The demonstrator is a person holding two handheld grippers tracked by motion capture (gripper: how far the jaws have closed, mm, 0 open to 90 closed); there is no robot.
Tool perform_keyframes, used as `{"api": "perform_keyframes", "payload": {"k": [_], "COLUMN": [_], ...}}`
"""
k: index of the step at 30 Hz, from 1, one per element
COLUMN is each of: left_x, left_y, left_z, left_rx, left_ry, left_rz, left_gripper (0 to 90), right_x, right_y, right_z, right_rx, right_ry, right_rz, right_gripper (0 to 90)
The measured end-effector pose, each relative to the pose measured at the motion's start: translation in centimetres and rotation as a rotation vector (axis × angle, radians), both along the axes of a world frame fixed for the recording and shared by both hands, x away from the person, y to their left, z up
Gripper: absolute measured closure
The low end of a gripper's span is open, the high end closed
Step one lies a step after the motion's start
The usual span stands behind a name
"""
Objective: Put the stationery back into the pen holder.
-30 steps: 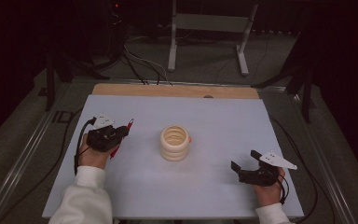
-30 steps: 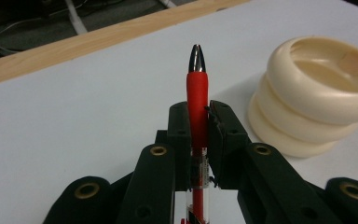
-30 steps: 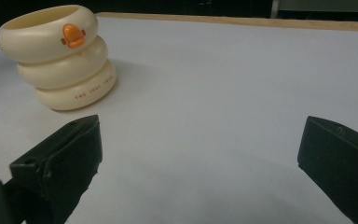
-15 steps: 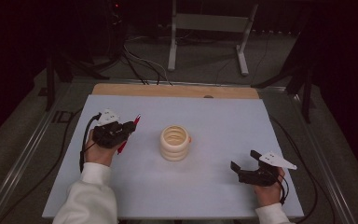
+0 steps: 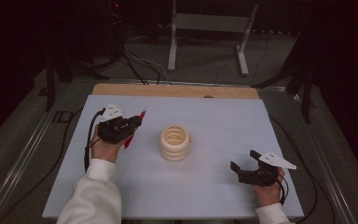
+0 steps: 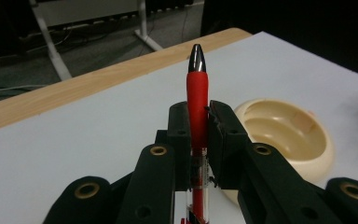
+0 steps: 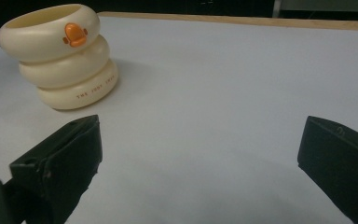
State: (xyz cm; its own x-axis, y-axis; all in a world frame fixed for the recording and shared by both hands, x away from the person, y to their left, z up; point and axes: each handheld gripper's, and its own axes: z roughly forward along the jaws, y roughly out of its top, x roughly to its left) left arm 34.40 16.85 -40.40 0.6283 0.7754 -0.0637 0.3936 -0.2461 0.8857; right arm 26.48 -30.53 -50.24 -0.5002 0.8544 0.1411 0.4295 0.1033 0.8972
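one step looks done by my reading: i have the left gripper (image 5: 135, 122) clamped on the red pen (image 6: 197, 100), lifted left of the cream holder (image 5: 175, 142), insertion still pending, right gripper (image 5: 244, 161) apart and idle near the table (image 5: 214, 186) edge.

Small brown capitals run along the lowest ring of the cream duck-billed pen holder (image 7: 60, 51), seemingly "THE JUDY", the rest too blurred.
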Motion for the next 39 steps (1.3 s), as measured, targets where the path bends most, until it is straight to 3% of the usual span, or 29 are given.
{"api": "perform_keyframes", "payload": {"k": [7,39], "left_x": [0.5,1.8], "left_y": [-0.7,-4.3], "left_z": [0.3,2.0], "left_rx": [-0.002,-0.046], "left_ry": [0.005,-0.057], "left_rz": [-0.022,-0.072], "left_gripper": [80.6,80.6], "right_x": [0.0,0.1], "right_y": [0.0,0.1], "right_z": [0.0,-0.1], "right_rx": [0.003,0.003], "right_ry": [0.001,0.003], "right_rz": [0.001,0.011], "right_gripper": [0.0,0.0]}}
